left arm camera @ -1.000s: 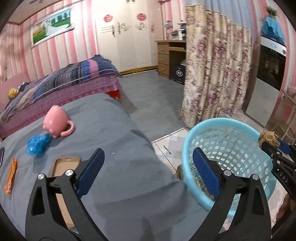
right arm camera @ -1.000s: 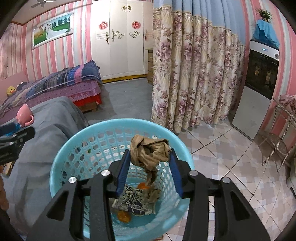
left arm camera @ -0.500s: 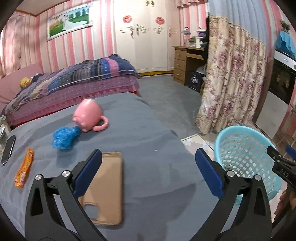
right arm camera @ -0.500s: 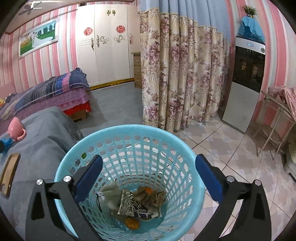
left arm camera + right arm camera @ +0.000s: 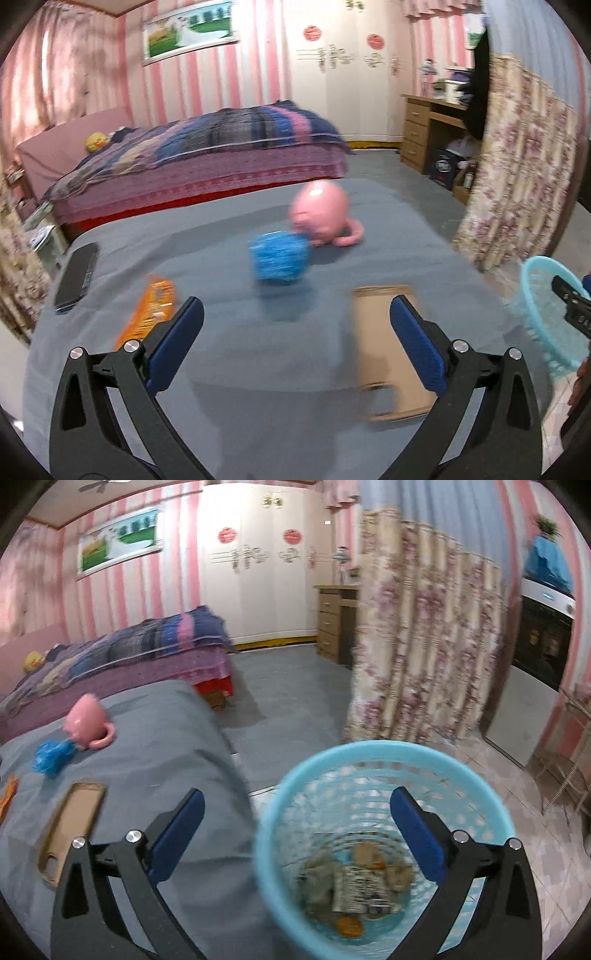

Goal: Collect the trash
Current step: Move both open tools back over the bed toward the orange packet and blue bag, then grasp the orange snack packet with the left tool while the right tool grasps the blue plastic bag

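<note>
My left gripper [image 5: 295,343] is open and empty above the grey table [image 5: 236,398]. Ahead of it lie a crumpled blue wrapper [image 5: 279,260] and an orange snack packet [image 5: 149,315], which sits just beyond the left finger. My right gripper [image 5: 295,834] is open and empty over the near rim of the light blue basket [image 5: 384,755]. Brown paper and printed wrappers [image 5: 356,884] lie in the basket's bottom. The basket also shows at the right edge of the left wrist view [image 5: 543,314].
A pink mug [image 5: 321,214] lies on its side by the blue wrapper. A tan phone case [image 5: 388,347] and a black phone [image 5: 75,275] lie on the table. A bed [image 5: 199,158], floral curtain [image 5: 417,646] and wooden desk [image 5: 432,129] stand behind.
My right gripper opened and dropped the brown crumpled paper into the basket, then shifted left. My left gripper swung left over the table towards the blue wrapper and orange packet.
</note>
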Tool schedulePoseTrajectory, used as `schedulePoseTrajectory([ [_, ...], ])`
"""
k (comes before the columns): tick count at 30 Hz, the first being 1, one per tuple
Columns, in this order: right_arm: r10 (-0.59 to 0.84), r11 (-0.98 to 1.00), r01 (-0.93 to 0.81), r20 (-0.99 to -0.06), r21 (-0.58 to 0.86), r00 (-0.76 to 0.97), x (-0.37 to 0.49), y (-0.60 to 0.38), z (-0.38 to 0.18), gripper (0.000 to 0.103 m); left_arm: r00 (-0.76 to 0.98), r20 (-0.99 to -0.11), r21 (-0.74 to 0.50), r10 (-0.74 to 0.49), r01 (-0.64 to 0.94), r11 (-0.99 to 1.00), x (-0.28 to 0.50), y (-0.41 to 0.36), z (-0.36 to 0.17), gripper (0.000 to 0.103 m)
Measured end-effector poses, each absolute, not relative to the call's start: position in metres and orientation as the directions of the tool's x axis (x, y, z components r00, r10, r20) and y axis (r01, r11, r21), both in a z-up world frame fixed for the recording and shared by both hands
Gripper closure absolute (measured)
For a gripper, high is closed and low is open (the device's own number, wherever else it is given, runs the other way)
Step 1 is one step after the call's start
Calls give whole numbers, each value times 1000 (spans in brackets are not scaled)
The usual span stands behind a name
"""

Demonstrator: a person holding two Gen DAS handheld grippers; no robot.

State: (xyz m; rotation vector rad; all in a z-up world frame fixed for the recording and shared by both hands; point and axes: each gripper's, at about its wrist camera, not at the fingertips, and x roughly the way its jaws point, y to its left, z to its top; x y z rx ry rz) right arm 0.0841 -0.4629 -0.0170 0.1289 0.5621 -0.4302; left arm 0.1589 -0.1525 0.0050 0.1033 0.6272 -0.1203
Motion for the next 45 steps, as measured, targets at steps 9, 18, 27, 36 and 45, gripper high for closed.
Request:
schedulePoseTrajectory([
  [9, -262, 957, 285, -578, -53, 773, 131, -384, -23, 5, 744, -666, 44, 51, -29, 999, 197, -47, -38, 6],
  [18, -165, 986, 156, -583, -66, 796, 180, -316, -19, 5, 625, -778, 23, 68, -79, 997, 239, -2, -75, 6],
  [27, -57, 998, 24, -597, -63, 800, 226, -261, -15, 5, 610, -791, 8, 31, -40, 999, 242, 12, -75, 66],
  [36, 2, 993, -76, -644, -87, 765, 269, -199, -21, 6, 640, -761, 60, 102, -87, 994, 245, 37, -59, 99],
  [45, 23, 994, -94, -702, -63, 712, 291, -176, -42, 43, 645, -749, 64, 149, -153, 986, 248, 62, -55, 99],
])
